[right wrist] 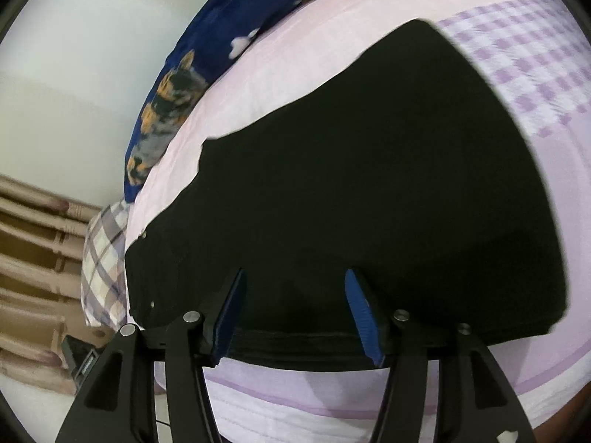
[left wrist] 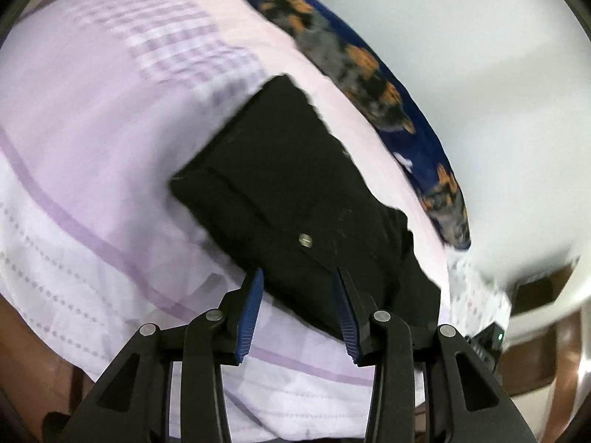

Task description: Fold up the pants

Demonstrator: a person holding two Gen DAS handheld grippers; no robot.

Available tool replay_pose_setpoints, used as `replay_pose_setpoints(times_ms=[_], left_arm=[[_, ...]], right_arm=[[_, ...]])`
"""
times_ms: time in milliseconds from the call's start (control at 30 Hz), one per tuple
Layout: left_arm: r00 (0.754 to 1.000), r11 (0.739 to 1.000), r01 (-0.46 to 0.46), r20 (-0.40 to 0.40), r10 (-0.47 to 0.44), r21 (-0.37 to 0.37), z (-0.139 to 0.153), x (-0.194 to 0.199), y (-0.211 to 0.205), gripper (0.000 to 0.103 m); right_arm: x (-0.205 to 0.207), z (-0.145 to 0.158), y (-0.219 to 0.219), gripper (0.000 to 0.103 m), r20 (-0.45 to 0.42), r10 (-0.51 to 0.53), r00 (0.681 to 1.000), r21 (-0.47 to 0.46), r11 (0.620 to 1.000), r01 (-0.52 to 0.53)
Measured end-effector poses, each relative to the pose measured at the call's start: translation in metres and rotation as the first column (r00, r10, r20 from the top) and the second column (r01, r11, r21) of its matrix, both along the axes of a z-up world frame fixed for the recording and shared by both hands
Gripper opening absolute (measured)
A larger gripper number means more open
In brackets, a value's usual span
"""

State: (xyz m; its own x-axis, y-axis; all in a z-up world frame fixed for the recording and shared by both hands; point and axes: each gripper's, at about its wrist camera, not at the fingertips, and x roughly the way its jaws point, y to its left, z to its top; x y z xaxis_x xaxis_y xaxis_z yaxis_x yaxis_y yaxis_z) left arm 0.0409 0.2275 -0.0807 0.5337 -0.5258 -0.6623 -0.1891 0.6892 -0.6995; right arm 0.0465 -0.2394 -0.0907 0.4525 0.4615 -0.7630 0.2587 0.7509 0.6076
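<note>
Black pants [left wrist: 295,192] lie folded into a compact block on a lilac bedsheet [left wrist: 92,155], with a metal button [left wrist: 305,239] near the front edge. My left gripper [left wrist: 299,273] is open, its blue-padded fingers [left wrist: 253,313] spread at the pants' near edge, holding nothing. In the right wrist view the pants [right wrist: 369,184] fill the middle. My right gripper [right wrist: 293,277] is open, with its fingers [right wrist: 364,317] over the pants' near hem, holding nothing.
A dark blue pillow with orange and grey patches [left wrist: 369,74] lies along the bed's far side by a white wall [left wrist: 480,55]. A plaid cloth [right wrist: 105,254] sits at the bed's corner. Wooden furniture [right wrist: 33,258] stands beside the bed.
</note>
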Motion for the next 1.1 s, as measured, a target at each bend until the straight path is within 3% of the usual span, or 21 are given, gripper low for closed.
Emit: replay_pose_setpoints(times_ms=[333,533,767,800,833,967,1100], left_arm=[[0.990,0.979,-0.137,-0.065,0.129,-0.148,-0.033,0.011,0.038,0.048],[0.983,0.959,-0.185,-0.045,0.180,-0.215,-0.042,0.020,0.052,0.051],[0.979,0.959,-0.205,-0.031,0.202,-0.196,-0.041,0.036,0.051,0.053],[0.979,0.960,-0.206,-0.032,0.203,-0.191,-0.041,0.036,0.051,0.047],[0.977,0.962,-0.213,-0.042,0.209,-0.170,-0.041,0.037,0.051,0.032],[0.978,0.973,-0.210,-0.032,0.208,-0.100,-0.032,0.038,0.046,0.025],[0.985,0.989,-0.145,0.092,0.146,-0.018,0.013,0.039,0.024,0.023]], right_arm=[[0.006,0.002,0.023,0.061,-0.022,0.033,0.999,0.011,0.999,-0.032],[0.009,0.002,0.027,0.062,-0.033,0.023,0.999,-0.004,1.000,-0.023],[0.011,0.002,0.031,0.063,-0.032,0.023,0.999,-0.011,1.000,-0.023],[0.011,0.003,0.031,0.063,-0.031,0.023,0.999,-0.008,1.000,-0.023],[0.012,0.002,0.031,0.063,-0.030,0.022,0.999,-0.003,1.000,-0.023],[0.011,0.004,0.030,0.063,-0.024,0.019,1.000,0.017,1.000,-0.018],[0.007,0.013,0.022,0.063,0.013,0.006,1.000,0.027,1.000,-0.006]])
